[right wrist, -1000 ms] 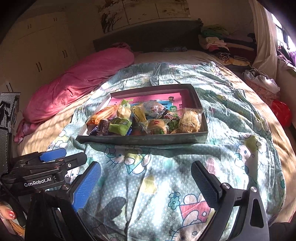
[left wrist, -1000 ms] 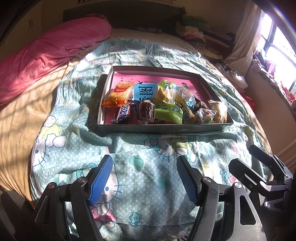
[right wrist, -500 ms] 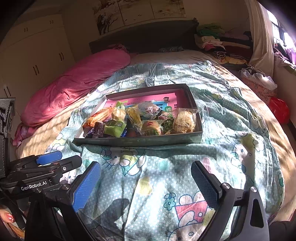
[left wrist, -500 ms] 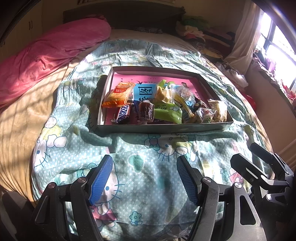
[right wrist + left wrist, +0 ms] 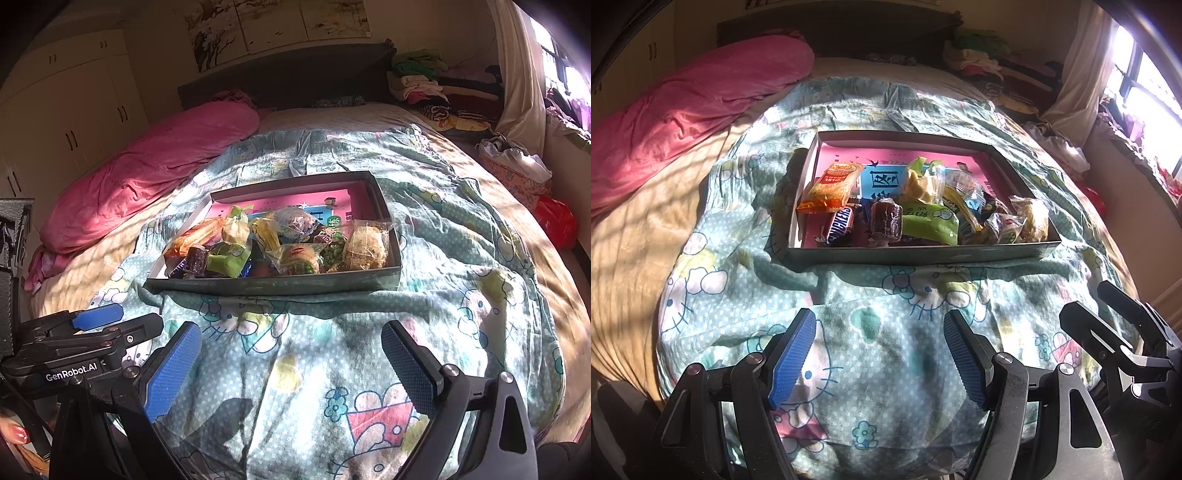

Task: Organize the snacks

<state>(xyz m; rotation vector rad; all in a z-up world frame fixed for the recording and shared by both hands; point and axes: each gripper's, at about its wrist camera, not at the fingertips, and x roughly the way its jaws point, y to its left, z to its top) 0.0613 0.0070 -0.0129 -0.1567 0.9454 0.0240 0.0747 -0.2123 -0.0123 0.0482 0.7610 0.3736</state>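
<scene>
A shallow grey box [image 5: 916, 253] [image 5: 273, 286] with a pink floor lies on the cartoon-print quilt, full of several wrapped snacks. Among them are an orange packet [image 5: 831, 186], a Snickers bar [image 5: 839, 225], a dark brown sweet [image 5: 885, 219], a green pouch [image 5: 929, 223] [image 5: 227, 258] and a pale cake in clear wrap [image 5: 367, 242]. My left gripper [image 5: 879, 334] hangs open over the quilt, short of the box, nothing between its blue pads. My right gripper [image 5: 291, 345] also stands open and empty, nearer than the box. Each gripper shows at the edge of the other's view.
A rolled pink blanket [image 5: 690, 99] lies along the bed's left side. Folded clothes [image 5: 417, 79] pile up at the headboard's right end. A red bag [image 5: 556, 221] and a window sit at the right. A painted fingertip [image 5: 14, 432] shows bottom left.
The right wrist view has shifted slightly, with the box now a little left of and lower than a second ago. Both grippers stay open; the snacks have not moved.
</scene>
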